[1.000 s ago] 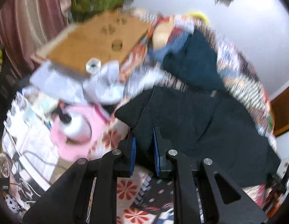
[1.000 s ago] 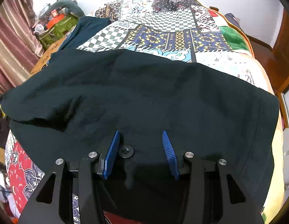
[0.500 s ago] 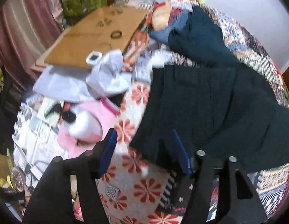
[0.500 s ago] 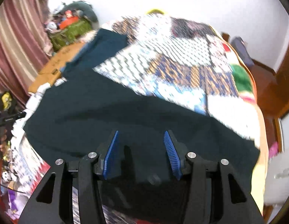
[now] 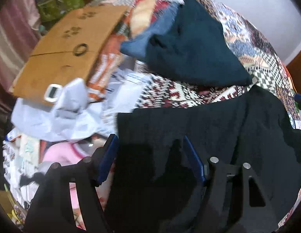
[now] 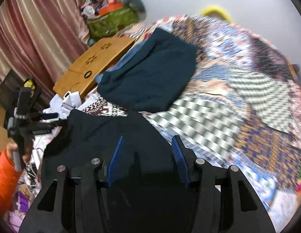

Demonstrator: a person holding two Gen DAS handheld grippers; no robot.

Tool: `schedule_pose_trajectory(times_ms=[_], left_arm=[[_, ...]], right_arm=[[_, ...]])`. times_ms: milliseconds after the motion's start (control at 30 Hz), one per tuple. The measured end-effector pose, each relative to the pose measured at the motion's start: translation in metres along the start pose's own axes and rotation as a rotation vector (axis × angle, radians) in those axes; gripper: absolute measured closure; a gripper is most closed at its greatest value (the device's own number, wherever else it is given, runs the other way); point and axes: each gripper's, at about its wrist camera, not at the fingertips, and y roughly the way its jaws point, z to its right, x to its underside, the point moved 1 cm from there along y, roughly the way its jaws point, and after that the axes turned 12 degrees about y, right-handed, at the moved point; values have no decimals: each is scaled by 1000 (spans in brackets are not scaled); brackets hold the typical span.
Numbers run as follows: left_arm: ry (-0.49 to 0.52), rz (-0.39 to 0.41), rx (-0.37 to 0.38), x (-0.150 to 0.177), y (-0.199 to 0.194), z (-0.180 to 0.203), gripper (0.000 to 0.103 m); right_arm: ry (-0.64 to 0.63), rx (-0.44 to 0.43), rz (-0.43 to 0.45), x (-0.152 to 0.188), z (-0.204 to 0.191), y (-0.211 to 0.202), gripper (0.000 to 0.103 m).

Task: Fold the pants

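Patchwork quilt [image 6: 218, 104] covers the bed, blurred in the right wrist view. Dark pants [image 5: 218, 136] lie spread across its near part, one straight edge toward the clutter at the bedside, cloth running under both tools. Beyond them, a folded teal garment [image 6: 150, 77] sits on the quilt, with a blue one [image 5: 140, 40] tucked beside it. Wooden lap desk [image 5: 68, 44], with paw cut-outs, rests by the striped curtain [image 6: 33, 29]. White crumpled paper [image 5: 59, 112] and a pink item [image 5: 61, 153] lie beside the pants' edge.

Left gripper [image 5: 152, 155]: blue pads [image 5: 109, 153] spread wide, low over the pants, nothing pinched between them. Right gripper [image 6: 148, 157]: fingers likewise parted, above the dark cloth, holding nothing. Small white device [image 5: 52, 95] sits at the desk's near corner.
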Motion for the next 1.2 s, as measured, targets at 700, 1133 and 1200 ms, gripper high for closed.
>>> schedule_pose_trajectory(times_ms=[700,1133,1200], left_arm=[[10,27,-193,-1,31,-18,15],[23,124,-134,21,-36,4,16],[25,135,-126,25,-46,9,16]], right_arm=[[-160,109,-87,-29,-59,98,93],[110,251,213,68,66,-124,70],[195,304,237,98,93,-154,70]])
